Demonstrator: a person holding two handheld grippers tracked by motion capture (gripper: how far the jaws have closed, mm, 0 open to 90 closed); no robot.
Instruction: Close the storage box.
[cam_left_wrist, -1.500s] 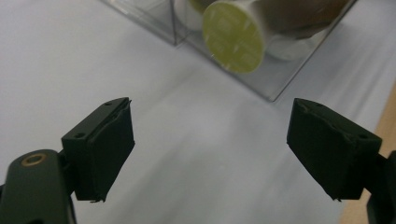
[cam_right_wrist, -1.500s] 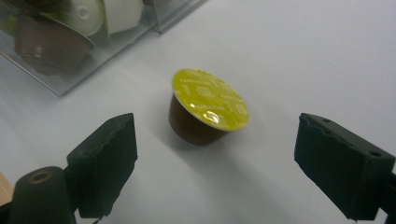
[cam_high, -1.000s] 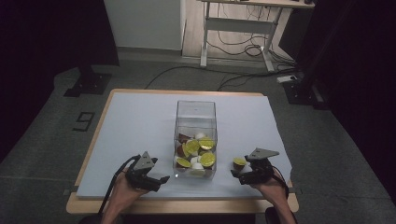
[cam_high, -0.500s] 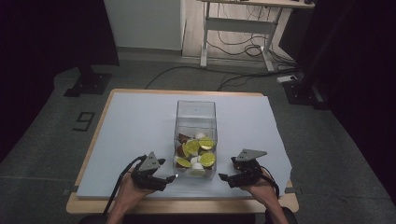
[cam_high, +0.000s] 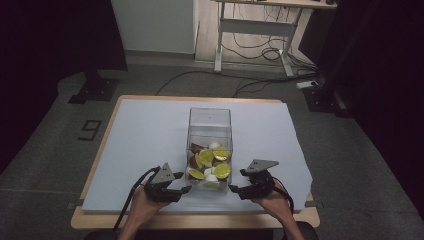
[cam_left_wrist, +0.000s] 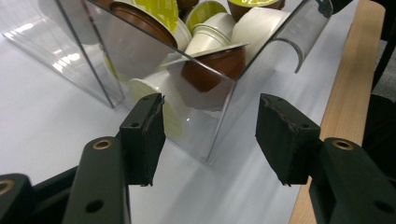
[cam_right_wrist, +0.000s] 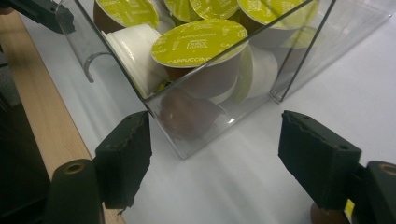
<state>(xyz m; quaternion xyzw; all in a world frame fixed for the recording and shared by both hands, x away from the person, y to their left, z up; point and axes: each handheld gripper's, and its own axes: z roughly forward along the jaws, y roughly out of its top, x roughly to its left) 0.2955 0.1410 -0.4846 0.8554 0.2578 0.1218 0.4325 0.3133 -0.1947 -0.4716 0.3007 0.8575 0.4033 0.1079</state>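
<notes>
As both grippers close in on its near corners, the clear rigid plastic box (cam_high: 210, 145) sits centre frame on the pale blue, matte-covered counter (cam_high: 145, 135). Left gripper (cam_high: 176, 190) and right gripper (cam_high: 239, 189): jaws apart, have just been closing, nothing clamped. Next: square up, pinch walls evenly. Foil-lidded, tapered capsules (cam_high: 214, 162) inside.

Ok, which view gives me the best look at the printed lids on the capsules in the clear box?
The right gripper view: the yellow-green capsule lids face the camera, with the print readable through the clear box. The left gripper view shows mostly capsule bodies from the side. The high view shows the lids small, with no print legible.
</notes>
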